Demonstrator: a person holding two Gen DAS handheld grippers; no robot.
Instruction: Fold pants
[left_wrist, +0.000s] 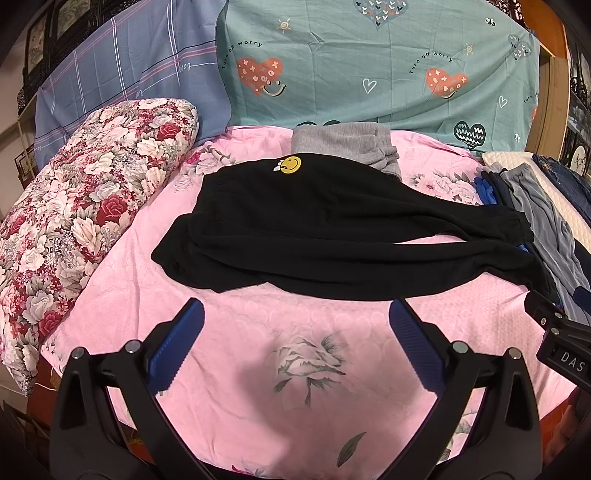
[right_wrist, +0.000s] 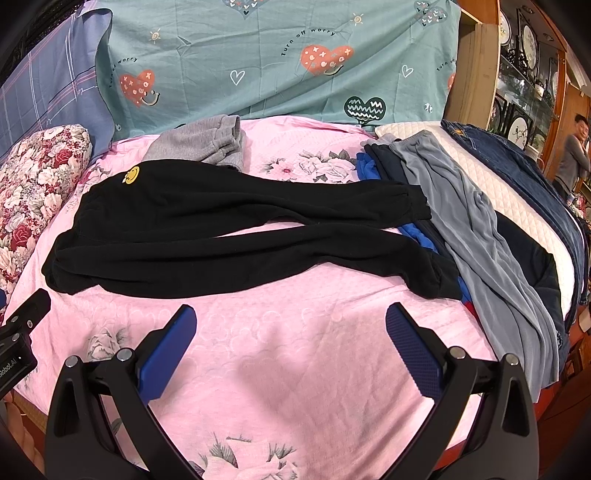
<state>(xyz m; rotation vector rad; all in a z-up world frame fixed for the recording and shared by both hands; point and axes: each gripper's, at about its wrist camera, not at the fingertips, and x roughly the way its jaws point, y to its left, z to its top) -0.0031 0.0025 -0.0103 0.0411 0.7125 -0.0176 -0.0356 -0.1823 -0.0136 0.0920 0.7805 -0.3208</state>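
Black pants (left_wrist: 332, 236) (right_wrist: 229, 236) with a yellow smiley patch (left_wrist: 290, 164) (right_wrist: 132, 174) lie flat on the pink floral bed sheet (left_wrist: 280, 369) (right_wrist: 295, 354). The waist is at the left and the two legs run to the right, slightly apart. My left gripper (left_wrist: 295, 317) hovers open over the sheet, just short of the near leg. My right gripper (right_wrist: 290, 321) is open too, over bare sheet in front of the near leg. Both hold nothing. The other gripper's body shows at the frame edge in each view (left_wrist: 561, 343) (right_wrist: 18, 339).
Folded grey pants (left_wrist: 347, 146) (right_wrist: 203, 142) lie behind the black ones. A pile of grey, blue and dark garments (left_wrist: 535, 221) (right_wrist: 480, 236) and denim (right_wrist: 509, 158) sits at the right. A floral pillow (left_wrist: 85, 206) (right_wrist: 33, 184) lies left. A person (right_wrist: 574, 155) stands far right.
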